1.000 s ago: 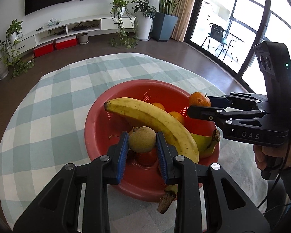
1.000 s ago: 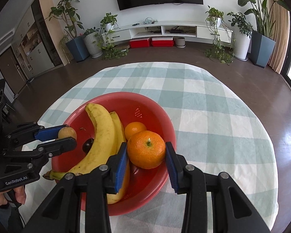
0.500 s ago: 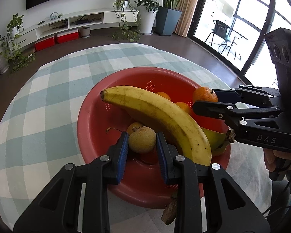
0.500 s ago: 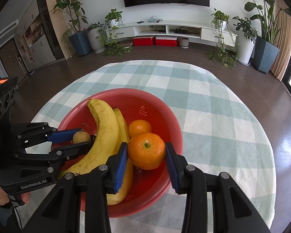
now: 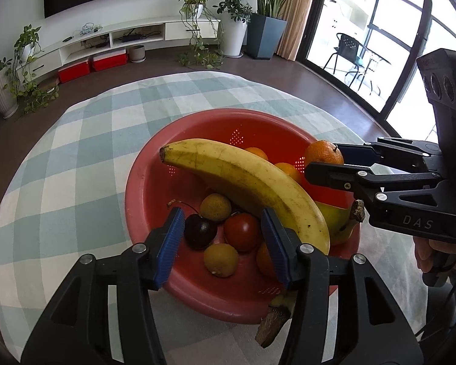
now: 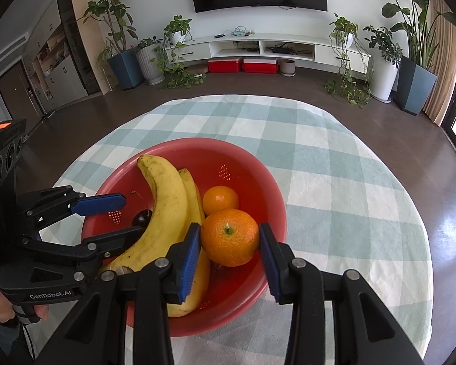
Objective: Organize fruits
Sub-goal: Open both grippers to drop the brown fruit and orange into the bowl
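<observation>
A red bowl [image 5: 143, 167] on the checked tablecloth holds a big banana [image 5: 246, 182], a tomato [image 5: 241, 231], a dark cherry [image 5: 200, 233], a small orange [image 6: 220, 199] and two small brown fruits. My left gripper [image 5: 222, 216] hangs over the bowl's near side, its jaws opening with nothing pressed between the pads. One brown fruit [image 5: 221, 259] lies loose below them, the other [image 5: 215, 207] beside the banana. My right gripper [image 6: 229, 231] is shut on a large orange [image 6: 229, 237] above the bowl's right rim [image 6: 276, 213]. A second banana [image 6: 194, 194] lies beside the first.
The round table with the checked cloth [image 5: 76, 152] reaches well past the bowl to the left and the far side. A brown banana stem [image 5: 273, 322] sticks out over the bowl's near rim. Dark floor, potted plants and a low white TV shelf [image 6: 258, 48] surround the table.
My left gripper's jaws have parted and let go of the small brown fruit, which now lies in the bowl. My right gripper still holds the orange in the same place.
</observation>
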